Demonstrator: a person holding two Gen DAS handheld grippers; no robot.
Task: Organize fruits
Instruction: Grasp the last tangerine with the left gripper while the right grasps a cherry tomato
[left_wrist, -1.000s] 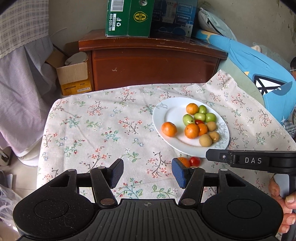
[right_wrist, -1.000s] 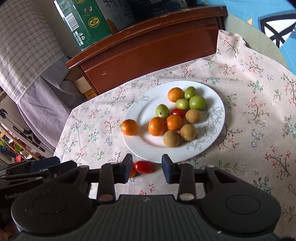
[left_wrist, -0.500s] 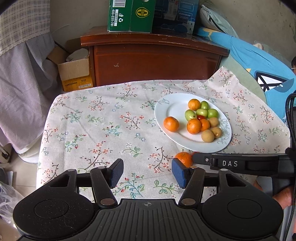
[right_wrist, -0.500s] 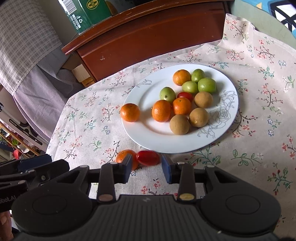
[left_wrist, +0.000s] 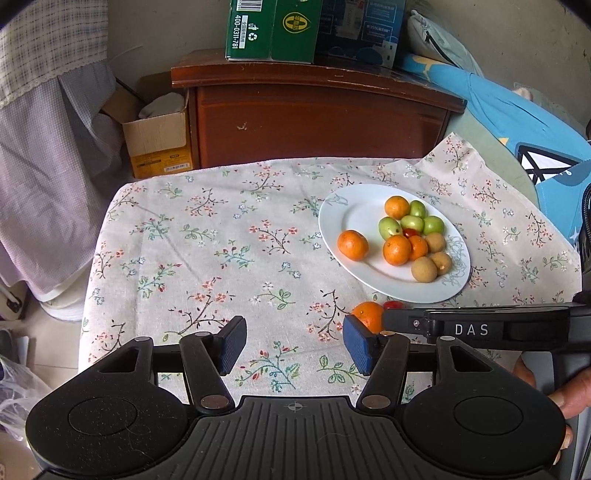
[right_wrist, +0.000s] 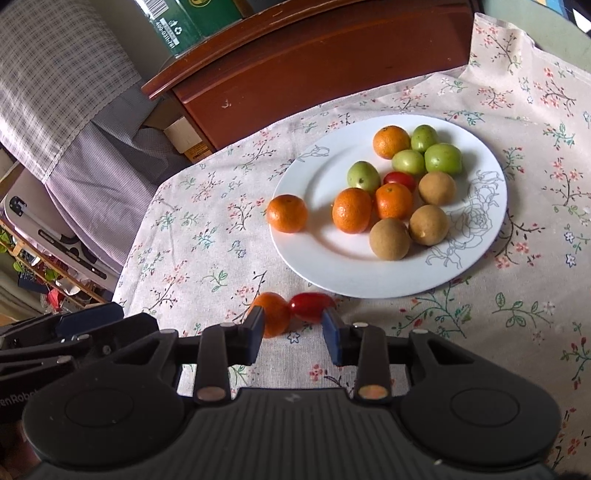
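A dark reddish-brown wooden cabinet (left_wrist: 317, 118) is standing at upper centre, carrying a green printed carton (left_wrist: 271, 29) on its top. An open brown cardboard box (left_wrist: 157, 142) is sitting left of it, and a floral-patterned cloth (left_wrist: 207, 240) is spreading across the middle of the frame.

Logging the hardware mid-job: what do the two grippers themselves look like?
Both are matte black, ribbed in the middle, with round side discs and dark blue textured pads: left gripper, right gripper. The right one's side reads "DAS" in white; a black cable runs beside it.
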